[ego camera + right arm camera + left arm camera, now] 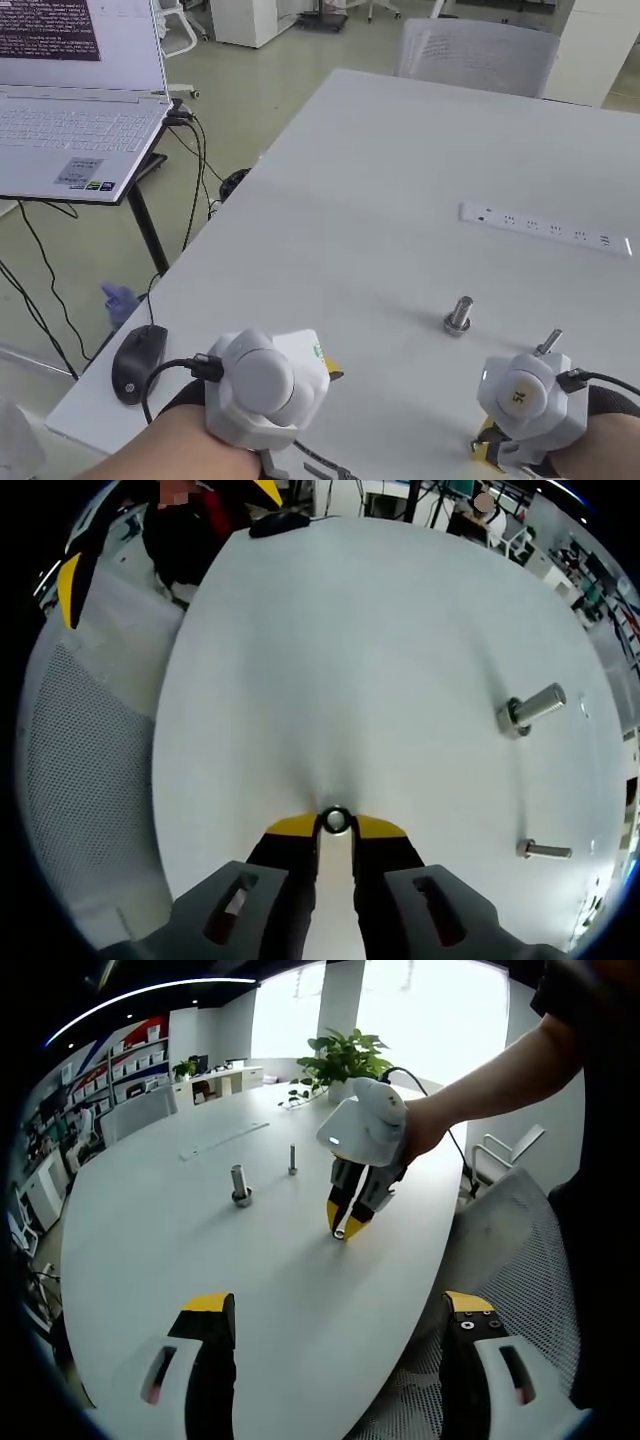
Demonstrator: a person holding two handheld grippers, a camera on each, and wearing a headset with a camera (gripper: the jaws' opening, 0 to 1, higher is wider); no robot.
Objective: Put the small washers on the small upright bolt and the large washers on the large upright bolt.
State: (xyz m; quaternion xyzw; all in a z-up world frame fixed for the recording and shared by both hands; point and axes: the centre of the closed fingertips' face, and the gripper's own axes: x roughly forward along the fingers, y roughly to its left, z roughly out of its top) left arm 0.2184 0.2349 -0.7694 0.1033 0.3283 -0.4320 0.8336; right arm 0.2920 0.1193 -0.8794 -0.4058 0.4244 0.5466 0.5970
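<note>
Right gripper view, washer (336,821) pinched (jaw tips)

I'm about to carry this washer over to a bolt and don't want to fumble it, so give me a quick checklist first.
1. Right gripper shut on the washer: ok, the ring is pinched at the tips of the jaws.
2. Washer size, small or large: cannot tell.
3. Large bolt upright: ok.
4. Small bolt upright: ok.
5. Left gripper out of the way: ok, jaws open, holding nothing.
6. Table bare between washer and bolts: ok.
</note>
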